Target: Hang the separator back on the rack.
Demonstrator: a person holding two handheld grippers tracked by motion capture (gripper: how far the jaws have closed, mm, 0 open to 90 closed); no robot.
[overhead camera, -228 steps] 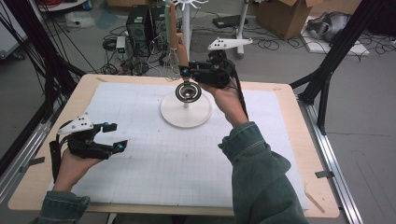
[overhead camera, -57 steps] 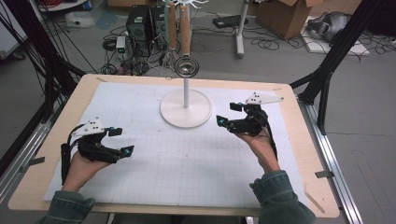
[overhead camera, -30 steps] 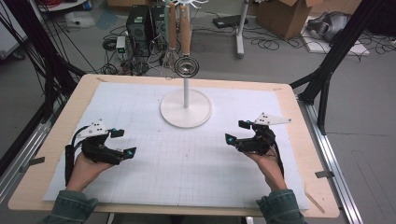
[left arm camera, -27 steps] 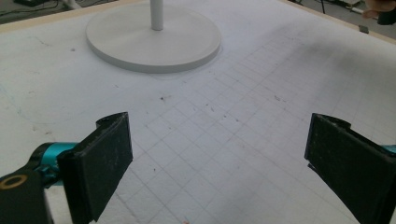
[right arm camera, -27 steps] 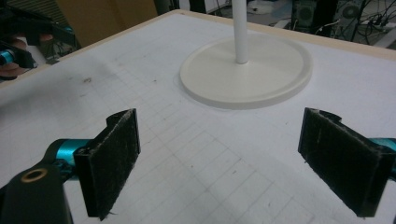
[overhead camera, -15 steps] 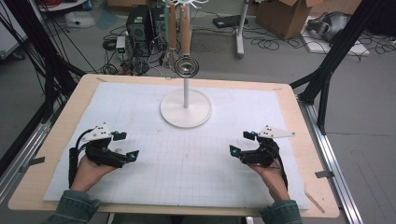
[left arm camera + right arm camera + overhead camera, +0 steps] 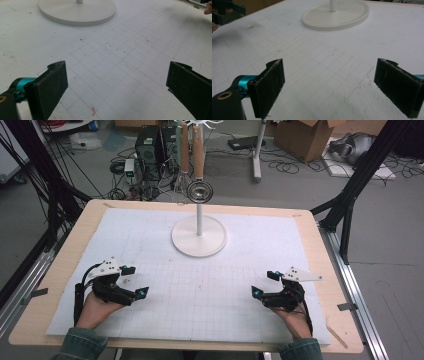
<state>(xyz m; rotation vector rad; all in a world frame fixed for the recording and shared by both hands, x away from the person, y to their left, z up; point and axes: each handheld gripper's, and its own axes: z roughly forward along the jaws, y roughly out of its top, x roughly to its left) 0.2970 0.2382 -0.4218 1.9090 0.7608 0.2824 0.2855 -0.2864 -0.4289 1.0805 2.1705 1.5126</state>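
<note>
A white stand with a round base (image 7: 199,236) rises from the middle back of the gridded white mat (image 7: 210,285). From its top hang wooden-handled utensils (image 7: 198,151), among them a metal strainer (image 7: 200,192) and a whisk (image 7: 182,185). My left gripper (image 7: 136,281) rests low at the mat's front left, open, nothing between its jaws. At the front right, my right gripper (image 7: 264,284) is open and empty as well. The stand's base (image 7: 77,11) lies ahead in the left gripper view, and the base (image 7: 336,15) lies ahead in the right gripper view too.
The mat covers a wooden table (image 7: 320,245) with black frame posts at both sides. Behind the table the floor holds cables, a computer tower (image 7: 150,145) and cardboard boxes (image 7: 305,135). The other hand's gripper (image 7: 227,11) appears far off at the upper left of the right gripper view.
The right gripper let go of the strainer, which now hangs on the stand, and drew back to the front right. The left gripper slid slightly right and forward. Both stay open.
</note>
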